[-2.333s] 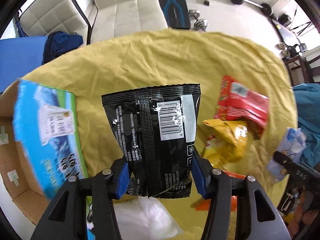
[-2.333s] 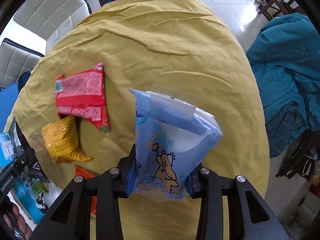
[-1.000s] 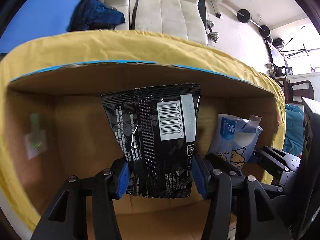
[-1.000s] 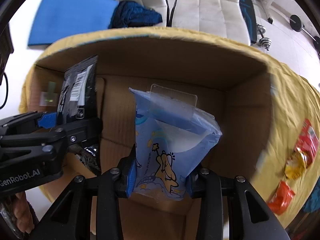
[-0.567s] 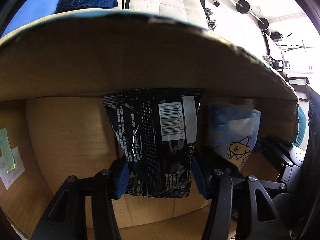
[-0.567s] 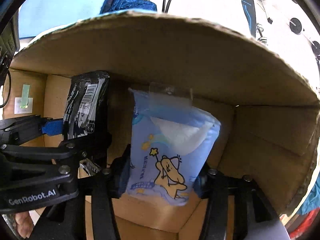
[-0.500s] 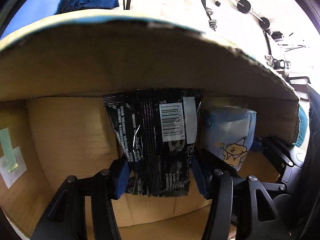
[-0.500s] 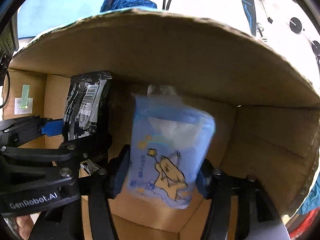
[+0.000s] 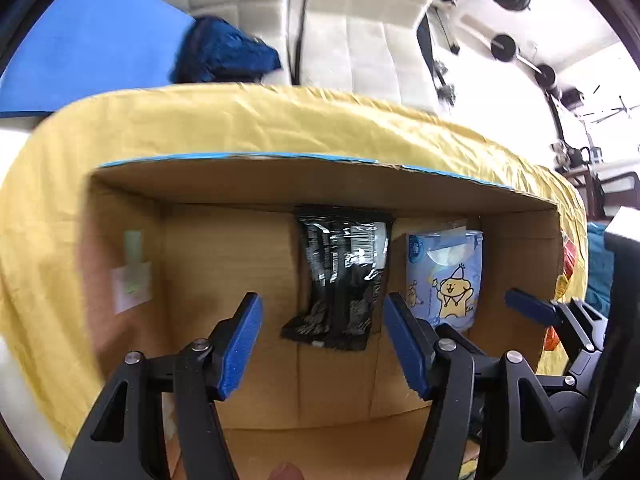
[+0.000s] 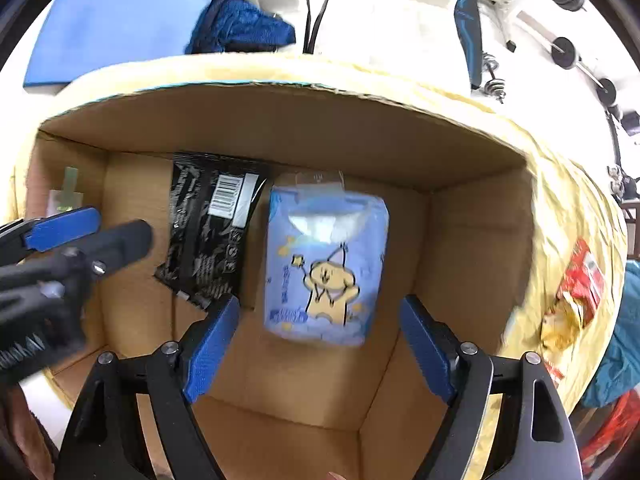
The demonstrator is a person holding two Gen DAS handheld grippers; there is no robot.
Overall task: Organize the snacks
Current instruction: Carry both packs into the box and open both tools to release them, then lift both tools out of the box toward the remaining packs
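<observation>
A black snack packet [image 9: 340, 280] [image 10: 210, 232] with a barcode and a light-blue packet [image 9: 444, 276] [image 10: 326, 264] with a yellow cartoon figure lie side by side inside the open cardboard box [image 9: 224, 264] [image 10: 472, 240]. Both rest against the far wall, free of any grip. My left gripper [image 9: 322, 344] hangs open above the box, in front of the black packet. Over the blue packet, my right gripper [image 10: 320, 344] is open too. Each gripper shows at the edge of the other's view.
The box sits on a yellow cloth [image 9: 280, 124] [image 10: 568, 208]. A red packet [image 10: 582, 276] and a yellow one [image 10: 564, 320] lie on the cloth right of the box. White chairs, a blue mat and dumbbells are beyond.
Both grippers opened and let go of their packets, which now lie in the box. Both grippers have pulled back and up, out of the box.
</observation>
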